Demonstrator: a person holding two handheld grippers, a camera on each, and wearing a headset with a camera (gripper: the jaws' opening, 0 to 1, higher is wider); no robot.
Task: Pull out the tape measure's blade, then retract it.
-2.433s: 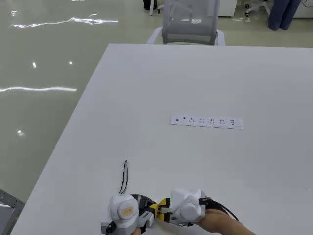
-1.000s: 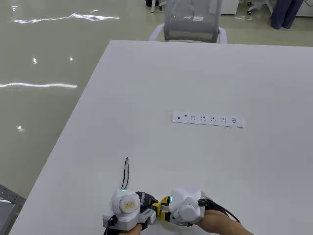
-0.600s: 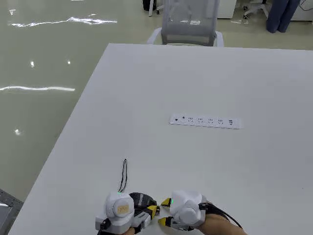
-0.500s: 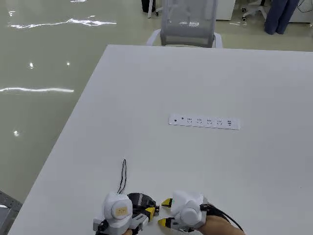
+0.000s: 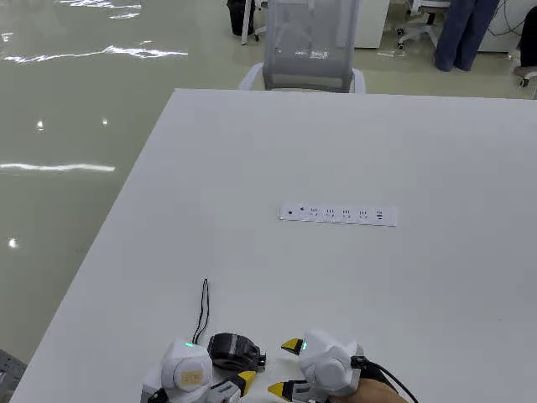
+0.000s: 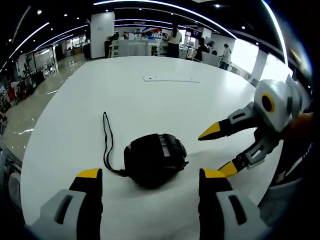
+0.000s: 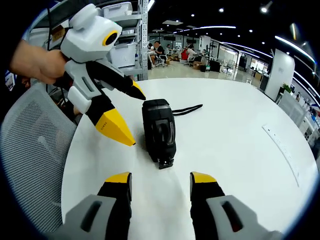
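At the near left edge of the white desk [image 5: 336,143], the left gripper [image 6: 151,174] has its yellow-tipped jaws spread wide and holds nothing. In its own view, the tape measure lies just ahead of the gap between them, clear of both tips. A thin black cord [image 5: 201,309] runs from the case away across the desk towards the far side. The tape measure [image 5: 232,348] is a black case resting on the desk between the two grippers, close to the near edge. No length of blade is drawn out, and the small end tab at the case mouth points towards the right gripper. The right gripper [image 7: 161,178] sits just right of the case with its jaws also wide apart. They are aimed at the tab end and stop short of touching it. Farther out, right of centre on the desk, lies a white power strip [image 5: 338,214], well apart from the grippers. A grey mesh chair [image 5: 309,42] stands at the far edge.
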